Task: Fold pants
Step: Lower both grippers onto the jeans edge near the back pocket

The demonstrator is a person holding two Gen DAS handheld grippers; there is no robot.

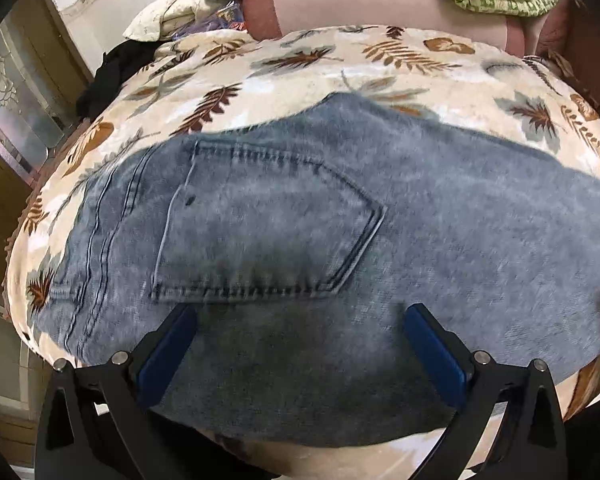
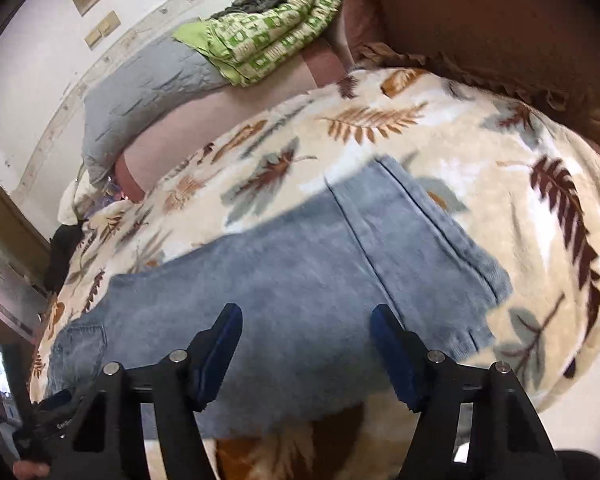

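Pants of faded blue denim lie spread flat on a bed, over a cream blanket printed with brown and grey leaves.

The left tongs stand spread wide, blue pads apart, with nothing caught between them; they hang over the seat end of the garment, just below the stitched back pocket, near the edge closest to the person. Whether the pad tips brush the cloth cannot be told. The right tongs are also parted, though less widely, and pinch nothing; they sit over the leg part, close to the near edge, with the hemmed cuffs off to their right. In the right wrist view the other gripper's dark body shows at the lower left corner.

The garment looks already doubled leg on leg, since only one pocket and one narrow band of denim show. The step in hand therefore appears to be taking hold for the crosswise fold, not yet begun.

The next move would call for each pair of tongs to sink onto the near edge and close through both layers, then carry the cuff end over toward the waist. The soft, plush blanket could be caught along with the denim.

Farther off lie a grey quilted pillow and a green patterned blanket near the wall.
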